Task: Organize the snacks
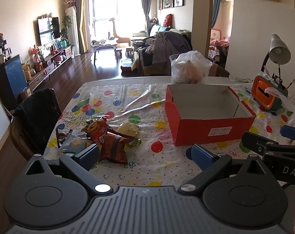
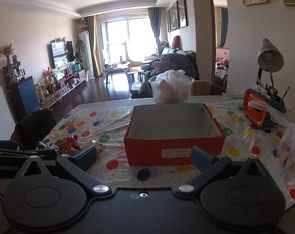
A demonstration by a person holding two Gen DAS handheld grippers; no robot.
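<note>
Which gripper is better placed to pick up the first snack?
Left. The left gripper hangs open right over the red snack bag and the other snacks. The right gripper faces the empty red box, with the snacks off to its left.

Table with party cloth, seen from my two wrist cameras

I see the table [image 1: 166, 167] covered by a balloon-print cloth [image 2: 118, 161]; on it stand a red open box [image 1: 207, 128], a heap of snack packets [image 1: 106, 136] at left, an orange holder [image 1: 268, 95] and a desk lamp [image 2: 269, 60] at right, and a plastic bag [image 1: 190, 68] behind the box.
</note>
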